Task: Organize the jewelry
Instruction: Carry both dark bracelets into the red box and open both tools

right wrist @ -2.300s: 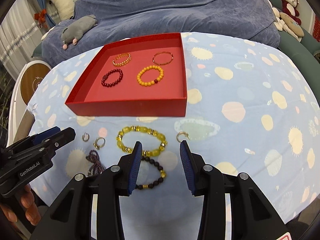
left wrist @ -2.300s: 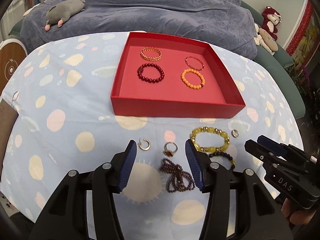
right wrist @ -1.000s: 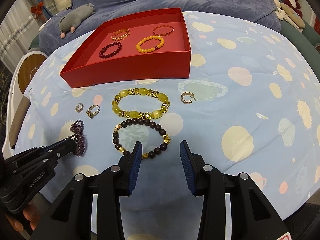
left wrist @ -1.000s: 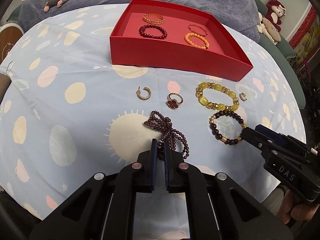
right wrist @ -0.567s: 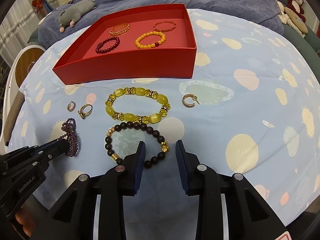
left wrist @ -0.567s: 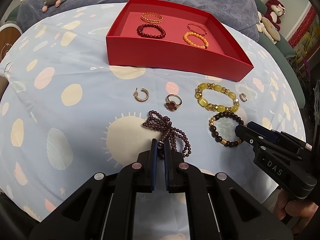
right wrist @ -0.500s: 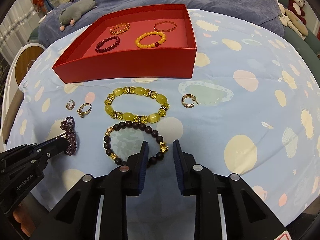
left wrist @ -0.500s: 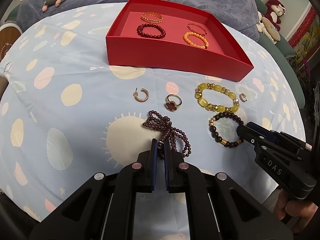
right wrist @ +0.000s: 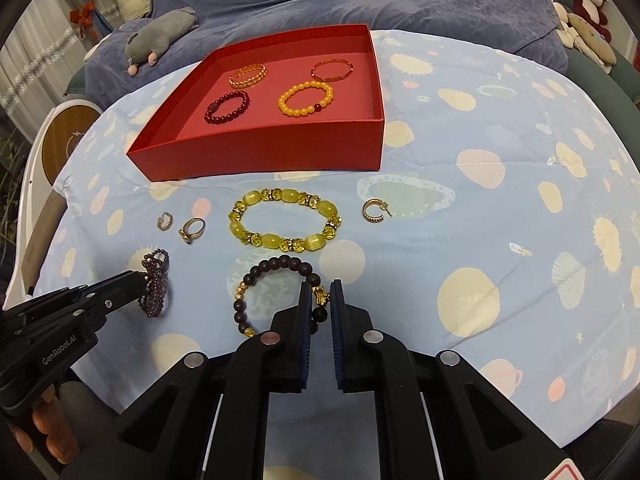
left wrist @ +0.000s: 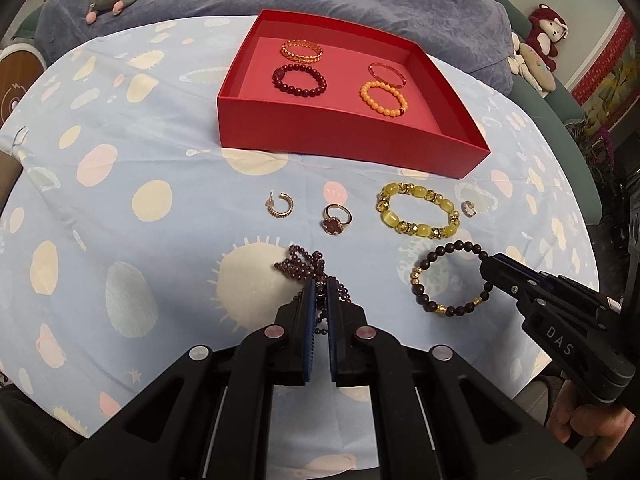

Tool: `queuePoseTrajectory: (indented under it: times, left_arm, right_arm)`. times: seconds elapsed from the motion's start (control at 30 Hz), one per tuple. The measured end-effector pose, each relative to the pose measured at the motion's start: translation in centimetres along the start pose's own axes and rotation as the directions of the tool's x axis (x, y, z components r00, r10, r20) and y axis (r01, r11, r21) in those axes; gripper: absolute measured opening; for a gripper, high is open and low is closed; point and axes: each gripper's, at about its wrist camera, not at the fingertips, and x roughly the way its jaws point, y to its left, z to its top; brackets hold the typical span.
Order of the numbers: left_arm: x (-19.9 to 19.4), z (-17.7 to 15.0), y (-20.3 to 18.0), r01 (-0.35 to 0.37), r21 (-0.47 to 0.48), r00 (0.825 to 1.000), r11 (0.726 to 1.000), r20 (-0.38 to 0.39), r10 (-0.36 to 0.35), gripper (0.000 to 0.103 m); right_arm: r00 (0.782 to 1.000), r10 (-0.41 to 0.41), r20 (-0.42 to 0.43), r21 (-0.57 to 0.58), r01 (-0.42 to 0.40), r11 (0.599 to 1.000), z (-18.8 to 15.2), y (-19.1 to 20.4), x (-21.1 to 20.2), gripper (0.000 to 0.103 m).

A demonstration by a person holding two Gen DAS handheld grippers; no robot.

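Note:
My left gripper [left wrist: 319,286] is shut on the dark purple bead strand [left wrist: 304,264], which lies bunched on the cloth; it also shows in the right wrist view [right wrist: 154,280]. My right gripper [right wrist: 321,286] is shut on the dark brown bead bracelet [right wrist: 276,266] at its gold beads; the bracelet also shows in the left wrist view [left wrist: 448,278]. A yellow bead bracelet [right wrist: 284,220] lies just beyond. The red box [left wrist: 344,136] at the back holds several bracelets.
Loose on the spotted blue cloth [left wrist: 120,208] are a hoop earring [left wrist: 281,206], a ring with a dark red stone [left wrist: 336,220], a small earring [left wrist: 468,208] and another hoop earring [right wrist: 374,210]. A blue-covered sofa with plush toys stands behind the table.
My right gripper has closed from open onto the dark brown bracelet's near side. My left gripper has stayed shut on the purple strand and moved slightly forward.

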Motion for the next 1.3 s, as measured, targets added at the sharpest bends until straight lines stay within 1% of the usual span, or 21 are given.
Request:
queuePoseTrajectory:
  times: [0.23,0.4,0.53,0.73,0.87,1.0,1.1,1.3]
  left_arm:
    - [-2.7,0.8,-0.7,0.023,0.034,0.999,0.999,0.044,-0.025,0.005]
    - [-4.4,2.3,-1.3,0.044,0.056,0.996,0.997,0.072,-0.048,0.005]
    - [-5.3,4.7,-2.0,0.052,0.085,0.993,0.995,0.101,-0.060,0.005]
    - [-5.5,9.8,-2.4,0.067,0.098,0.984,0.993,0.157,-0.082,0.005]
    - [-4.2,12.7,-2.2,0.067,0.088,0.983,0.994,0.167,-0.081,0.005]
    - [-1.9,14.4,-1.7,0.069,0.065,0.987,0.996,0.142,-0.078,0.005]
    - [0.5,14.7,-1.2,0.053,0.059,0.992,0.997,0.108,-0.059,0.005]
    - [4.4,13.9,0.4,0.018,0.037,0.999,0.999,0.035,-0.019,0.005]
  right_arm:
    - [0.999,0.016,0.045,-0.007,-0.016,1.000,1.0,0.3,-3.0,0.008]
    - [0.996,0.031,0.085,-0.015,-0.030,0.999,2.6,0.2,-4.6,0.008]
    - [0.991,0.045,0.124,-0.027,-0.042,0.999,5.2,0.5,-5.4,0.008]
    - [0.982,0.078,0.172,-0.027,-0.074,0.997,10.0,1.1,-5.4,0.009]
    - [0.980,0.100,0.172,-0.028,-0.096,0.995,12.7,1.8,-4.0,0.009]
    - [0.982,0.127,0.139,-0.014,-0.127,0.992,14.1,2.5,-1.3,0.009]
    - [0.987,0.135,0.092,0.010,-0.136,0.991,14.0,2.5,1.4,0.009]
    - [0.995,0.098,0.014,0.035,-0.099,0.995,12.7,1.3,5.5,0.009]
